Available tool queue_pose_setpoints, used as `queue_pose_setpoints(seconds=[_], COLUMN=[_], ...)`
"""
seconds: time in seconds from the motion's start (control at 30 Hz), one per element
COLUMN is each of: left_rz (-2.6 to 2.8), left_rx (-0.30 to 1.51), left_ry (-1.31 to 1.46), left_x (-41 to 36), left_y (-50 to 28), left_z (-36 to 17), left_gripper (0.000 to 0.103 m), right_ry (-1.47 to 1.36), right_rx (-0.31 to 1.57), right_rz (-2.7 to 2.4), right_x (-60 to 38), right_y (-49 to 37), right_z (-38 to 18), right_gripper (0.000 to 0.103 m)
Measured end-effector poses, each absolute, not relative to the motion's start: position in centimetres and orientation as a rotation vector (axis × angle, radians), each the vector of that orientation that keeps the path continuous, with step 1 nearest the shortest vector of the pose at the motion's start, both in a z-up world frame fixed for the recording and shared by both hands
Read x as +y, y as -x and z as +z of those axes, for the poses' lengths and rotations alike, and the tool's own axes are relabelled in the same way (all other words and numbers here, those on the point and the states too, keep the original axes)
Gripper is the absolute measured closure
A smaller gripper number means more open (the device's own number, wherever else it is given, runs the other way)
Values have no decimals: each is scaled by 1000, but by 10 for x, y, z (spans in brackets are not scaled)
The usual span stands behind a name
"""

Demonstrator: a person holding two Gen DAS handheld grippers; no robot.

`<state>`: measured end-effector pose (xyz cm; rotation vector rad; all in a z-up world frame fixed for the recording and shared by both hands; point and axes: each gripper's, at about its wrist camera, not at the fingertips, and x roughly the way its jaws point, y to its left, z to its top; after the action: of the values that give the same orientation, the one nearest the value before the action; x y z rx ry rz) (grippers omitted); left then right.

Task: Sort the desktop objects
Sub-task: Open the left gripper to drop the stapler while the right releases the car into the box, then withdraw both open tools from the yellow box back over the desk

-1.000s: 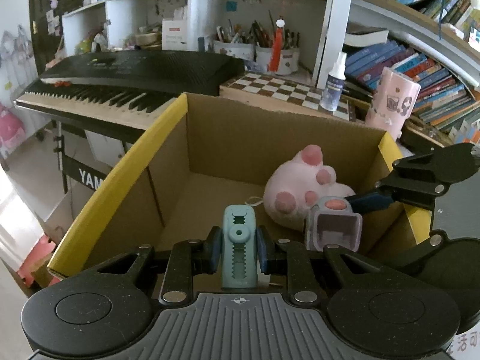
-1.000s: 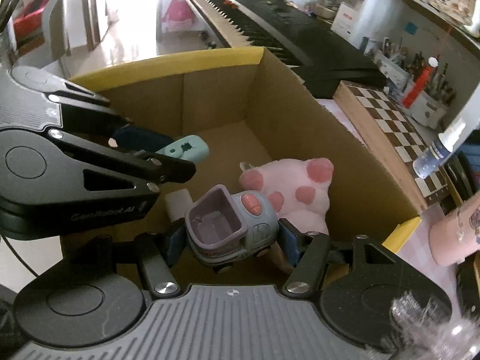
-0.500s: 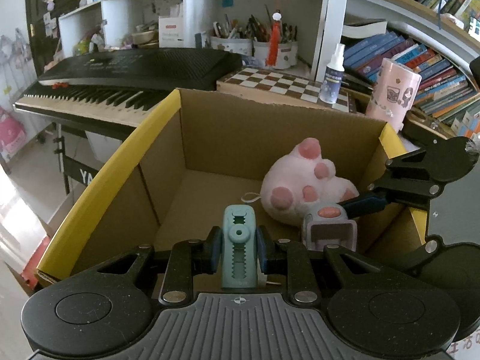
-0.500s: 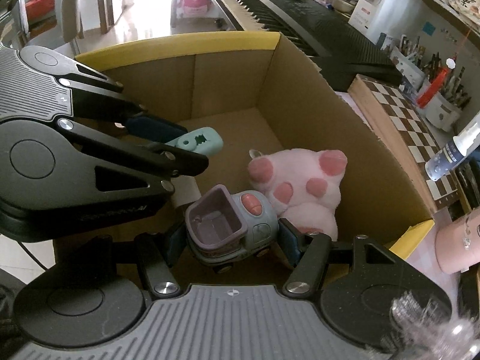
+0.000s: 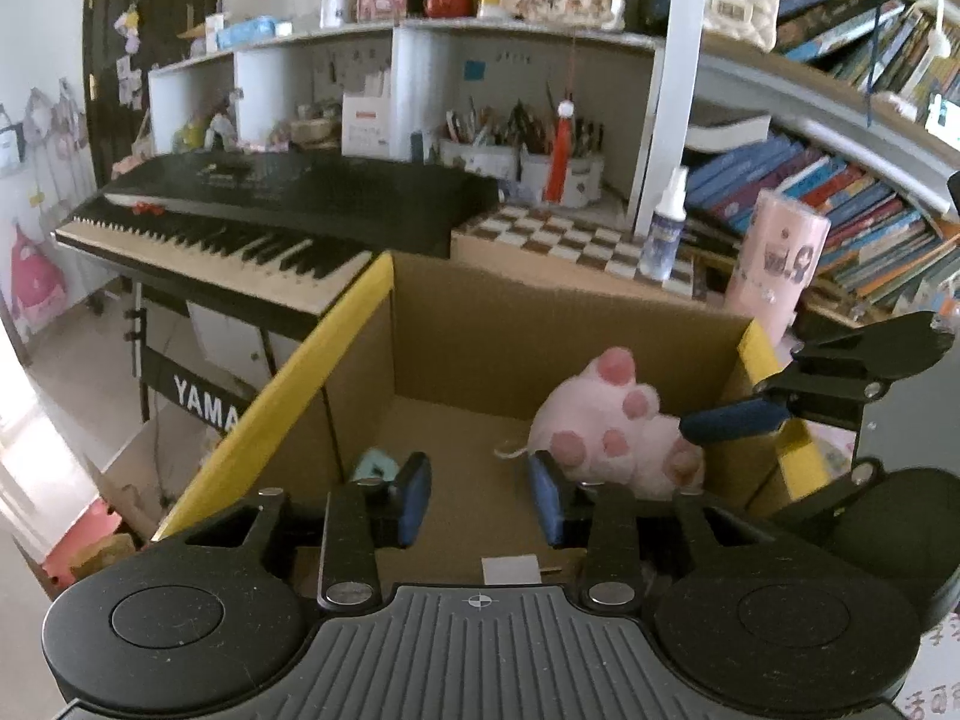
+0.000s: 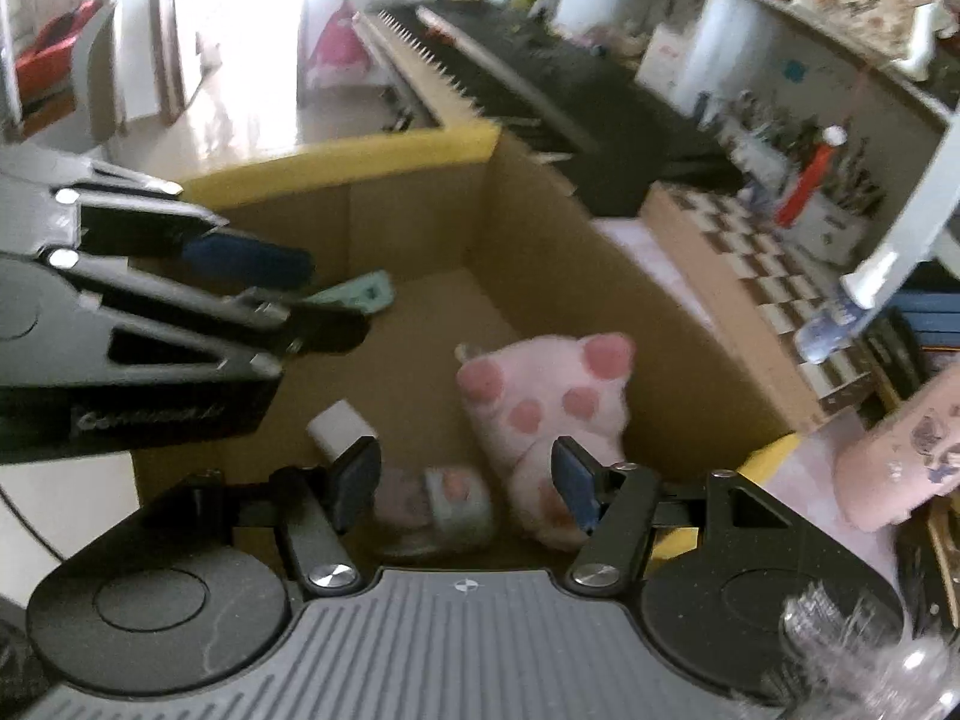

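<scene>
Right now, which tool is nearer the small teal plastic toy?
Left. The left tool, jaws just opening with nothing between them, has the teal toy beside one finger; the right tool hangs farther off.

Two wrist fisheyes, both close over the open cardboard box (image 5: pixel 480 324) and tilted down into it: left facing the shelves, right angled toward the keyboard (image 6: pixel 480 78) (shared: box interior, pink plush (image 6: pixel 552 402), each other's gripper).

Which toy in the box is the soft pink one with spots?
The plush paw, fluffy with darker pink pads. The teal toy and the little toy car are hard plastic.
</scene>
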<state>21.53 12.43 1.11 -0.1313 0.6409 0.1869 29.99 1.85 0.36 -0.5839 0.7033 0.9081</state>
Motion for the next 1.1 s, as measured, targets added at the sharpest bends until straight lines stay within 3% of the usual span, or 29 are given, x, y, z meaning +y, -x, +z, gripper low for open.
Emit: queue_pose_setpoints(seconds=[0.17,1.1], left_rz=[200,192], left_rx=[577,519], left_ry=[129,133], left_x=[123,126], left_y=[-199,-89], left_z=[24,33], left_gripper=[52,27], right_ry=[521,173], right_rx=[636,545], right_rz=[839,402], right_x=[3,-63], right_y=[-290,-166], right_z=[25,39], right_gripper=[42,40])
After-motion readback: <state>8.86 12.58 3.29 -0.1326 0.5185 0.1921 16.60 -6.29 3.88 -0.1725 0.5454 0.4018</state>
